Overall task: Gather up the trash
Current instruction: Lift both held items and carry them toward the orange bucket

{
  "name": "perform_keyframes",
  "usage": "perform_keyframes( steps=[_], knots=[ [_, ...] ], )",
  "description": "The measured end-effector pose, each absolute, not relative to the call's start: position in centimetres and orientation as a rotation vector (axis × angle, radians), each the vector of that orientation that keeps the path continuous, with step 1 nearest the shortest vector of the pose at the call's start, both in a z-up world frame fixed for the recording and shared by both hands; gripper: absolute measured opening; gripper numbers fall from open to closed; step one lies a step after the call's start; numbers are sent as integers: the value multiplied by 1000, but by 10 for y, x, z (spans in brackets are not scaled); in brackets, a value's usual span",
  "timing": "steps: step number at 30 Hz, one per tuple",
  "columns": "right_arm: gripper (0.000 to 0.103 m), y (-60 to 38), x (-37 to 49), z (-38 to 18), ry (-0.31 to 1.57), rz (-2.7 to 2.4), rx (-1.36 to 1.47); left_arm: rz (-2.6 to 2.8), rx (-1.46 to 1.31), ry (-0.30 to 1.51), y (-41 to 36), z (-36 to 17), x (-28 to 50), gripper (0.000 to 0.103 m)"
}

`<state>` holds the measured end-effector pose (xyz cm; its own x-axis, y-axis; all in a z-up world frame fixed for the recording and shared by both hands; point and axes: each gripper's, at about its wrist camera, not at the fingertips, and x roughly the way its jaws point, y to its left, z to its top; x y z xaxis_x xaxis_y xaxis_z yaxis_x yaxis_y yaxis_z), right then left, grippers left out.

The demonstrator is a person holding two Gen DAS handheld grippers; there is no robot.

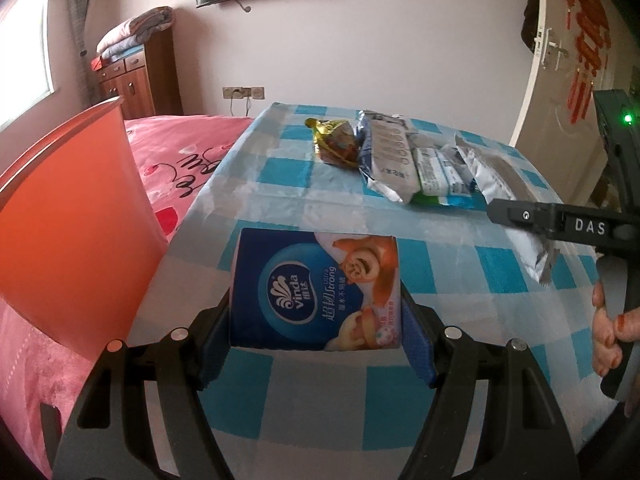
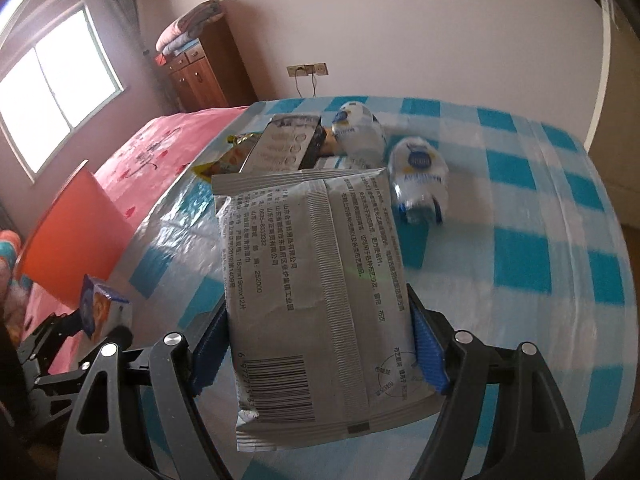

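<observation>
My left gripper [image 1: 316,320] is shut on a blue Vinda tissue pack [image 1: 312,280], held just above the checked tablecloth [image 1: 280,184]. My right gripper [image 2: 316,320] is shut on a flat silver wipes packet [image 2: 312,260] with a barcode; the blue pads press on both its sides. In the left wrist view that packet [image 1: 504,184] hangs at the right, under one of the right gripper's fingers [image 1: 520,216]. An orange bin [image 1: 68,216] stands left of the table. On the table lie a gold wrapper [image 1: 334,142], a silver-blue packet [image 1: 386,156] and two crushed bottles [image 2: 360,132].
A pink bed [image 1: 180,152] runs along the table's left side behind the orange bin [image 2: 72,216]. A hand [image 1: 608,336] grips the right gripper's handle at the right edge. A wooden cabinet [image 1: 136,76] with folded blankets stands at the far wall, and a door [image 1: 560,80] at the right.
</observation>
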<state>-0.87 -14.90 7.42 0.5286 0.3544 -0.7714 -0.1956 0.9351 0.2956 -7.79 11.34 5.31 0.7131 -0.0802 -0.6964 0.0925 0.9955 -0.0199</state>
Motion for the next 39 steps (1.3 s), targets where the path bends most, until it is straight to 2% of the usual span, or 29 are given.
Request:
perform_keyframes(
  steps=[20, 30, 39],
  knots=[
    [78, -149, -70, 73, 1029, 368, 306, -173, 50, 748, 107, 71, -126, 73],
    [78, -134, -73, 103, 1016, 413, 327, -186, 44, 688, 121, 98, -137, 73],
    [78, -82, -57, 146, 982, 534, 273, -106, 15, 580, 167, 144, -146, 73]
  ],
)
